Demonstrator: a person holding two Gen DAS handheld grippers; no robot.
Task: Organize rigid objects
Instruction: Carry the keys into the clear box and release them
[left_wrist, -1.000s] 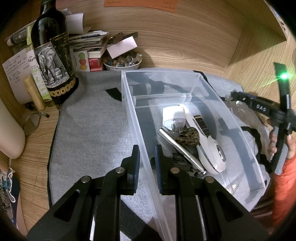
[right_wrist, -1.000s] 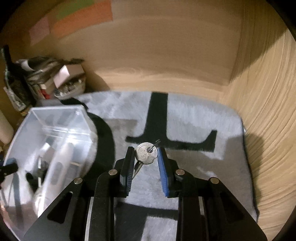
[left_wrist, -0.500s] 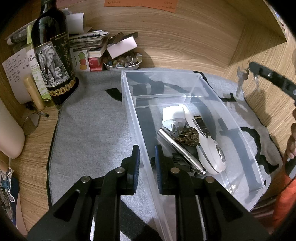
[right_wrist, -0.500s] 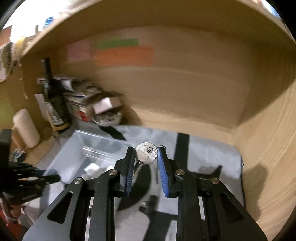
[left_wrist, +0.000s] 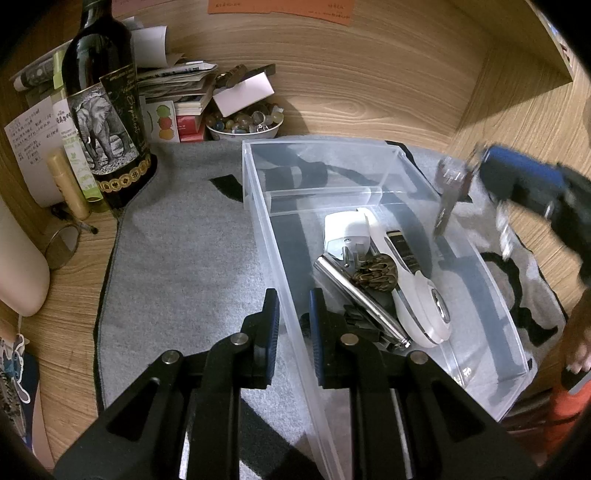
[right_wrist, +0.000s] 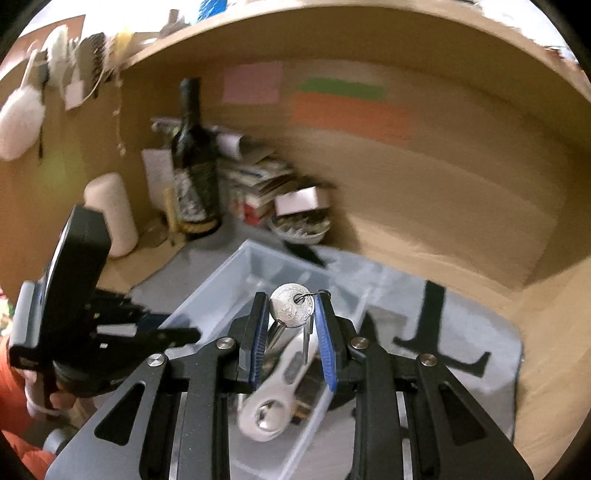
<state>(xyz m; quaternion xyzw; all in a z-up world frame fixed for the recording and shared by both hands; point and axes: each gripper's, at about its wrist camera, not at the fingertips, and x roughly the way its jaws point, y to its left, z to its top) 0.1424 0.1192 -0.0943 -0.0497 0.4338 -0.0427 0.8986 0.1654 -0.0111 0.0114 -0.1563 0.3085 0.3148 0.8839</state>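
Two keys (right_wrist: 293, 310) hang blade-down, pinched in the right tongs (right_wrist: 290, 325) just above the clear bin's (left_wrist: 491, 280) right edge — left tongs (left_wrist: 293, 314) clamp its left wall, so drop straight down.

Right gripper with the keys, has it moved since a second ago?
Yes. The right gripper, holding the keys, swung from beside the clear bin to above it.

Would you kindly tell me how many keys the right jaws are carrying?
2: a round-headed key pinched between the right gripper's jaws, and a slimmer key hanging from the same ring beside it, both above the clear bin. More may hide behind.
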